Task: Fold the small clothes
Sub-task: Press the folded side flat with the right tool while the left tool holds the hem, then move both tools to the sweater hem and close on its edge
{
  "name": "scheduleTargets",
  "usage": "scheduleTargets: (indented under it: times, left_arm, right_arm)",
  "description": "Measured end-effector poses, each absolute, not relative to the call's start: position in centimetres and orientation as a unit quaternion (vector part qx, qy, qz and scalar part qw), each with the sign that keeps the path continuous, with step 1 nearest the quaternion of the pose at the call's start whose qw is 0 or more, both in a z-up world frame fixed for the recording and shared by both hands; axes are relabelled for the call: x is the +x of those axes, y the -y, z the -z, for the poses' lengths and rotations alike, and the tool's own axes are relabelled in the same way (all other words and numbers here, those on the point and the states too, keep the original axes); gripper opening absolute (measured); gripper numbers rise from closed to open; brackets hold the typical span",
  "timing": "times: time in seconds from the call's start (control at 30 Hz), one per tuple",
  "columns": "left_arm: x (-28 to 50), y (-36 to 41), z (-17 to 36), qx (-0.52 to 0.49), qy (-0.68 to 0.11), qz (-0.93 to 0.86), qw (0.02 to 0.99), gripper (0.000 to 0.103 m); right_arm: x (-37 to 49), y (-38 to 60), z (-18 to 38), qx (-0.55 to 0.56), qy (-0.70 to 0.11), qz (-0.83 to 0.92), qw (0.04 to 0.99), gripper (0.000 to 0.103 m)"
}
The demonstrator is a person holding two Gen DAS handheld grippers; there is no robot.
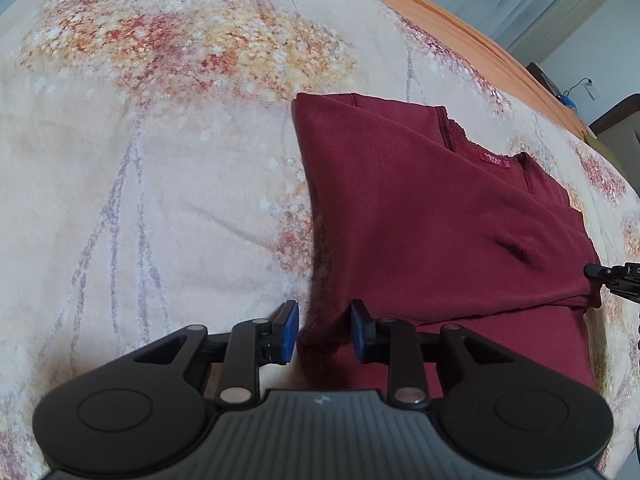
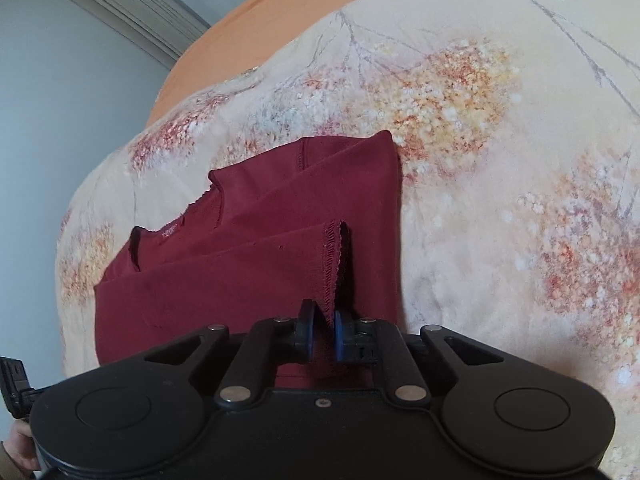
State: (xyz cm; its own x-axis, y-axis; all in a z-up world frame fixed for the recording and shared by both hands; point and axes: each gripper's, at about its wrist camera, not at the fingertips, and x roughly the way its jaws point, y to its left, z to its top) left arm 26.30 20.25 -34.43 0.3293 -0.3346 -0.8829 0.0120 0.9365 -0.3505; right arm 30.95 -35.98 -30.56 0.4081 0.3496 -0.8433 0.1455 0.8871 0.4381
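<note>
A dark red garment (image 1: 440, 220) lies folded on a floral bedspread (image 1: 160, 200), its pink neck label (image 1: 494, 159) facing up. My left gripper (image 1: 324, 332) is open, and the garment's near left corner sits between its blue pads (image 1: 291, 330) without touching them. In the right wrist view the garment (image 2: 240, 272) has a flap folded across it. That flap's stitched hem (image 2: 331, 264) rises into my right gripper (image 2: 324, 334). Its jaws stand a narrow gap apart around the hem and do not press on it. The right gripper's tip (image 1: 592, 270) also shows at the garment's right edge.
The bedspread (image 2: 500, 200) stretches wide on both sides of the garment. An orange sheet (image 1: 440, 12) borders its far edge, with pale walls and a curtain beyond. A person's hand (image 2: 16, 448) and part of the other gripper's black body (image 2: 14, 384) show at lower left.
</note>
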Motion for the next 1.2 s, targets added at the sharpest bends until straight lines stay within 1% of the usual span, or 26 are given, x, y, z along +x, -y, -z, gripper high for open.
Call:
scheduleTargets:
  times: [0.1,0.17,0.4,0.43,0.47,0.5,0.57,0.6,0.67,0.7,0.8,0.83,0.87,0.9,0.97,1.0,1.03,1.07,1.1,1.17,1.2]
  left_arm:
    - [26.3,-20.2,34.3,-0.139,-0.569,0.107,0.803,0.032]
    - [26.2,-20.1,34.2,-0.136,-0.568,0.107,0.805,0.035]
    - [25.6,-20.0,34.1,-0.133,-0.567,0.103,0.806,0.044]
    - [25.6,-20.0,34.1,-0.133,-0.567,0.103,0.806,0.045]
    - [25.6,-20.0,34.1,-0.133,-0.567,0.102,0.806,0.045]
    - [25.5,-20.0,34.1,-0.134,-0.567,0.102,0.806,0.046]
    - [25.5,-20.0,34.1,-0.134,-0.567,0.102,0.807,0.047]
    - [25.5,-20.0,34.1,-0.134,-0.566,0.102,0.807,0.047]
    - [25.5,-20.0,34.2,-0.135,-0.567,0.1,0.806,0.048]
    - [25.4,-20.0,34.2,-0.135,-0.568,0.098,0.806,0.048]
    - [25.2,-19.9,33.8,-0.132,-0.567,0.093,0.808,0.05]
    - [24.9,-19.8,33.5,-0.129,-0.563,0.092,0.811,0.052]
    - [24.5,-19.8,33.2,-0.125,-0.56,0.092,0.814,0.053]
    - [24.2,-19.7,33.0,-0.123,-0.558,0.091,0.816,0.054]
    - [23.2,-19.3,32.7,-0.117,-0.558,0.094,0.816,0.054]
    - [22.6,-19.1,32.7,-0.115,-0.56,0.095,0.815,0.054]
    - [21.9,-18.8,32.6,-0.114,-0.563,0.098,0.812,0.054]
    - [21.1,-18.5,32.6,-0.114,-0.566,0.102,0.81,0.055]
    - [20.2,-18.3,32.6,-0.114,-0.568,0.108,0.808,0.056]
    - [18.3,-17.7,32.7,-0.111,-0.572,0.12,0.804,0.06]
    - [17.2,-17.3,32.8,-0.109,-0.576,0.124,0.8,0.061]
  right_arm:
    - [30.8,35.5,28.9,0.203,-0.505,-0.053,0.837,0.021]
    - [31.0,35.1,28.2,0.188,-0.489,-0.053,0.85,0.026]
    - [34.3,34.9,30.3,0.176,-0.517,-0.036,0.837,0.026]
    - [34.5,35.1,30.7,0.184,-0.519,-0.039,0.834,0.021]
    - [34.5,35.2,30.6,0.192,-0.513,-0.046,0.835,0.011]
    - [34.4,35.3,30.2,0.196,-0.504,-0.05,0.84,0.01]
    - [34.1,35.7,29.6,0.192,-0.487,-0.033,0.852,0.002]
    - [34.1,35.9,29.6,0.187,-0.491,-0.025,0.85,0.002]
    - [34.2,36.0,30.3,0.166,-0.519,-0.014,0.839,0.008]
    - [34.0,36.0,30.2,0.158,-0.52,-0.011,0.839,0.008]
    - [32.2,35.0,28.2,0.143,-0.483,-0.044,0.862,0.016]
    - [31.6,34.6,28.0,0.147,-0.484,-0.063,0.861,0.022]
    - [31.1,34.0,28.1,0.146,-0.491,-0.08,0.855,0.024]
    - [30.6,33.4,28.5,0.132,-0.503,-0.091,0.849,0.025]
    - [29.5,32.0,29.5,0.07,-0.529,-0.076,0.842,0.025]
    - [28.8,31.8,29.6,0.058,-0.53,-0.068,0.844,0.025]
    - [28.0,31.8,29.4,0.069,-0.523,-0.068,0.847,0.027]
    - [27.0,32.0,29.2,0.099,-0.515,-0.072,0.849,0.034]
    - [26.0,32.2,28.9,0.13,-0.506,-0.08,0.849,0.037]
    - [23.9,32.0,28.5,0.165,-0.499,-0.091,0.846,0.048]
    - [23.0,31.8,28.4,0.174,-0.5,-0.096,0.843,0.049]
